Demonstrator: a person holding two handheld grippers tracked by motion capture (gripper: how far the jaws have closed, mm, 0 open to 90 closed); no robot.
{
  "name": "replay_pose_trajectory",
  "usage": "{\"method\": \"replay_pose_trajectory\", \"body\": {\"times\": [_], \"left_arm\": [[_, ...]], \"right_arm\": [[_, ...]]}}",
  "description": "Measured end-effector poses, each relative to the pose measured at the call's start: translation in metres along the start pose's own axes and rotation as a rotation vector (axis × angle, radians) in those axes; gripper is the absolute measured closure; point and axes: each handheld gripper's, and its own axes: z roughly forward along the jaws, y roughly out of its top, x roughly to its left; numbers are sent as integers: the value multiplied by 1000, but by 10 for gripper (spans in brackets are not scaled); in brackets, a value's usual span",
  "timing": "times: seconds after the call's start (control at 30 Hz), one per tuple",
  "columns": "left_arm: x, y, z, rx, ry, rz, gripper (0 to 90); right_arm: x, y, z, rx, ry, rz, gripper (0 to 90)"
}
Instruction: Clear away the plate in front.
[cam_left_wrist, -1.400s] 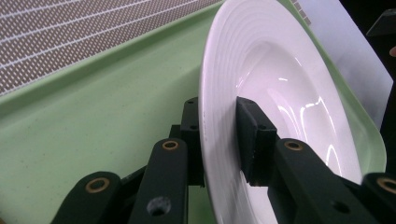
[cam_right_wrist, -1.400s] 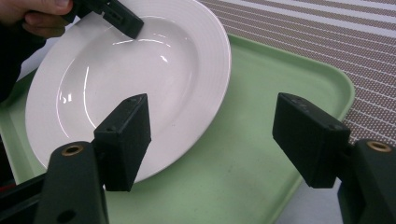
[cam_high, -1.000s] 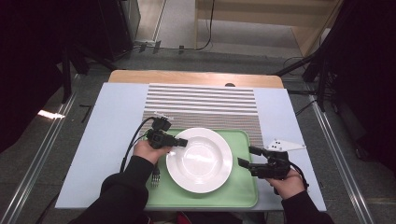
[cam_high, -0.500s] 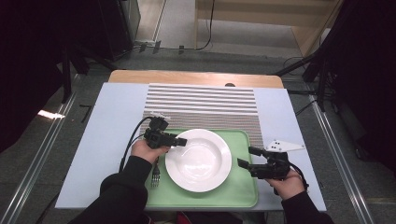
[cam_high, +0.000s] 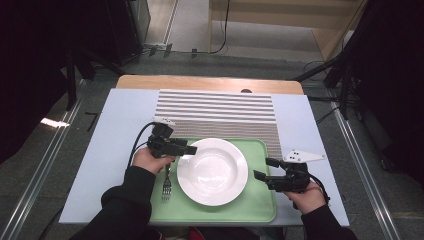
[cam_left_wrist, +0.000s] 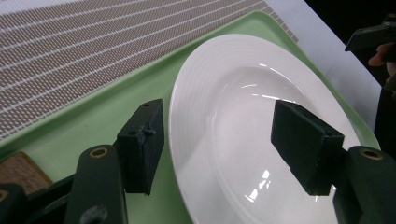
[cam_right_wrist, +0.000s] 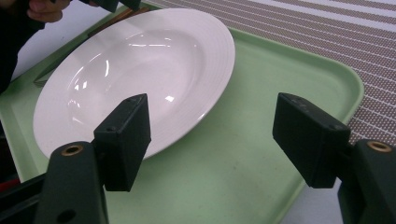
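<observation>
The left gripper (cam_high: 191, 149) hovers at the left rim of the round white ceramic plate (cam_high: 212, 171), its jaws released and spread wide. In the left gripper view one jaw stands over the green tray outside the rim and the other over the plate's bowl, so the rim lies between them with neither pad pressing on it. The jaws have just been opening: a second ago they sat closer together at this same rim, and now a clear gap shows on both sides. The left hand (cam_high: 151, 159) has also drawn slightly back and up from the plate since then.

The right gripper (cam_high: 261, 169) hangs over the right part of the pale green plastic tray (cam_high: 260, 207), jaws open and grasping nothing. In the right gripper view its pads frame bare tray surface, with the plate's right edge just behind the left pad. The right hand (cam_high: 306, 196) sits where it was a second ago.

The plate lies flat in the middle of the tray, in the same place as in the earlier pictures. A metal fork with a wooden handle (cam_high: 167, 184) lies on the tray just left of the plate, below the left hand. The tray rests at the near edge of the light blue table (cam_high: 120, 125), and behind it a brown-and-white striped woven mat (cam_high: 216, 111) covers the table's middle.
</observation>
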Motion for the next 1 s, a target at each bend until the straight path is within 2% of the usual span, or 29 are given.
{"method": "replay_pose_trajectory", "body": {"times": [0.17,0.37,0.63,0.87,0.93,1.0], "left_arm": [[-3,1,-11,-28,1,32,344],[-10,-2,-18,-20,13,78,343],[-13,-8,-33,-45,16,104,342],[-12,-23,-48,-53,24,117,342],[-11,-26,-51,-56,27,121,298],[-10,-30,-53,-72,39,126,297]], "right_arm": [[0,0,0,3,2,3,268],[0,0,0,-1,0,3,267],[-1,-1,0,4,0,5,268],[-1,-1,0,6,8,13,268],[-1,-1,0,6,8,12,268],[-1,-2,1,6,8,12,267]]}}
